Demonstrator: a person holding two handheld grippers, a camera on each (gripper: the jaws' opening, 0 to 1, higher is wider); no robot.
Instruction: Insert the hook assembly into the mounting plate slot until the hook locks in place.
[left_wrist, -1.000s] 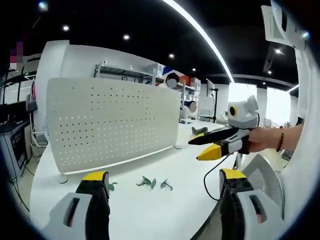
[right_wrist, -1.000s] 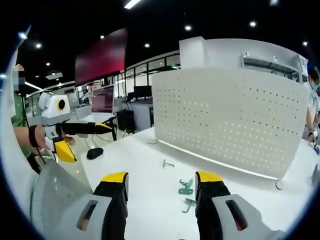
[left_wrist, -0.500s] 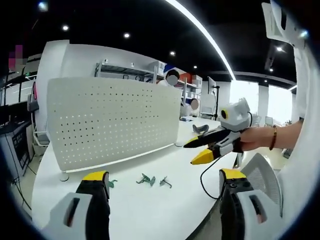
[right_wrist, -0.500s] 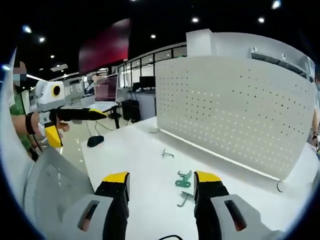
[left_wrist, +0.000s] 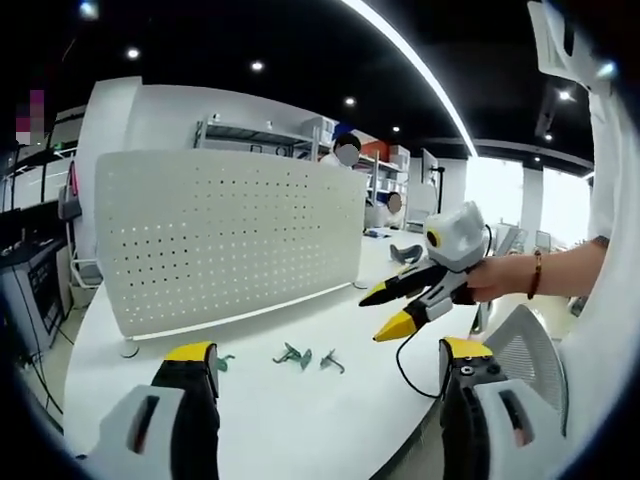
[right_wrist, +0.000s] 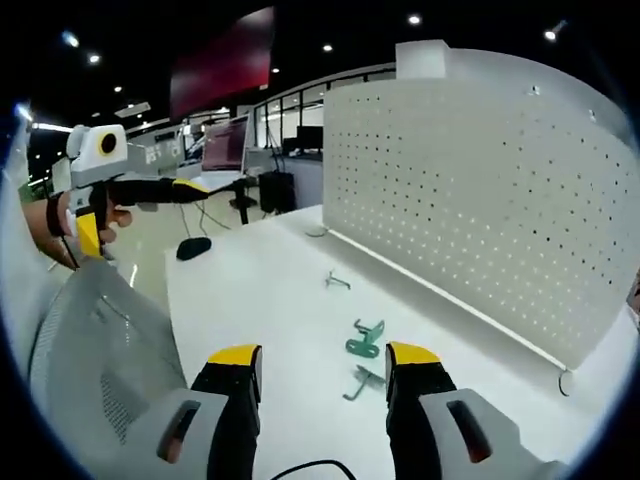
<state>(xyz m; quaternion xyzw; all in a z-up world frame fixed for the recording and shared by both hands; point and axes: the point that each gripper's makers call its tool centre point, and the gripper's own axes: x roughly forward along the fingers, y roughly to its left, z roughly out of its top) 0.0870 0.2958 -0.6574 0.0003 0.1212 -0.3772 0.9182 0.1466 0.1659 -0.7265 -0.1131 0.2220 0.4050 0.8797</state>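
Note:
A white perforated mounting plate stands upright on the white table. Three small green-grey hook pieces lie in front of it: one hook, a second hook and a third hook by my left jaw. In the right gripper view they are the hook, the hook and the farther hook. My left gripper is open and holds nothing. My right gripper is open too, hovering above the table's edge, right of the hooks.
A mesh chair back stands close to the table's near edge. A black mouse lies on the table's far left end. A person's hand holds the right gripper. Shelves and desks fill the room behind.
The right gripper has come in toward the table and tipped downward. In its view the hooks and plate have grown larger. The hooks have not moved.

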